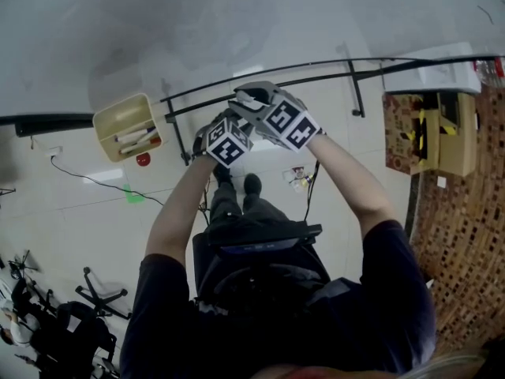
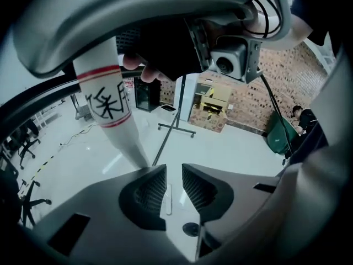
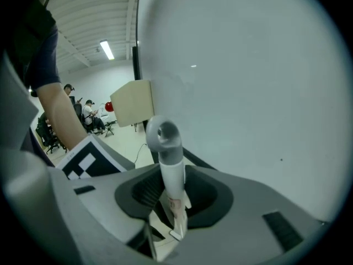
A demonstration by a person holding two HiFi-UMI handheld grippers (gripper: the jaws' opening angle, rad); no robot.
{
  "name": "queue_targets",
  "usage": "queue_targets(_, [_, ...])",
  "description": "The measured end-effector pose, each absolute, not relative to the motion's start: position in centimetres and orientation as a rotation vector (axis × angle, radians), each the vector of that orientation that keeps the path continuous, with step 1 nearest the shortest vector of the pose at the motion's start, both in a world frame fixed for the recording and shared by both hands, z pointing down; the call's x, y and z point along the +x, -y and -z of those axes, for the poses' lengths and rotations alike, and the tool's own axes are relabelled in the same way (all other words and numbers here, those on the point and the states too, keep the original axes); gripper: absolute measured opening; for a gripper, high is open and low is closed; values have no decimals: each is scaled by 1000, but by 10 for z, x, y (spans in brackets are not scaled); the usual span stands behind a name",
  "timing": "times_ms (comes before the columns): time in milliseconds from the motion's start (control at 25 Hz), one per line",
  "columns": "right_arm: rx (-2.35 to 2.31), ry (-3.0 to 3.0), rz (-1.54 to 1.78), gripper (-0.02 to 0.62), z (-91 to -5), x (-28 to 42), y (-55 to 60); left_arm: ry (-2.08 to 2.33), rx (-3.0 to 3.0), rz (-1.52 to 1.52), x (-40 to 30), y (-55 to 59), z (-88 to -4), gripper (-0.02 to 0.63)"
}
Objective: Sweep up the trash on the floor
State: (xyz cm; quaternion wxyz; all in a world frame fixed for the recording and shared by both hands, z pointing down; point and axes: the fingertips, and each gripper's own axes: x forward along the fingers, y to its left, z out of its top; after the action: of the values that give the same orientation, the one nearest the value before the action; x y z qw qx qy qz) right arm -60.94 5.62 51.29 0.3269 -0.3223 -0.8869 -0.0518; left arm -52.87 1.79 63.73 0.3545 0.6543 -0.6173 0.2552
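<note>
Two tongs, held close together. My right tongs (image 3: 172, 178) pinch a white handle (image 3: 171, 162) below its grey loop end (image 3: 161, 132). My left tongs (image 2: 174, 174) are slightly spread and empty, with a red-banded pole (image 2: 113, 117) just beside the left jaw.

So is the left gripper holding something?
No, the left gripper has its jaws apart with only floor between them; the white handle passes beside it.
</note>
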Motion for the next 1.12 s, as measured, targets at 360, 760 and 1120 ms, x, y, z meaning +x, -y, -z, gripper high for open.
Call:
queue_targets(360, [-735,2270,161,160,-539,-607,-43,1658,1661,-663,-544,-13,-653,83])
queue_targets(760, [-653,2230,117,207,-548,-609,-33,1696,1650,-716,-558,-12,-656,83])
queue_targets(1120, [-604,2183,42,232,-552,-606,-26,1761,1595,-681,-569,-6,-659,83])
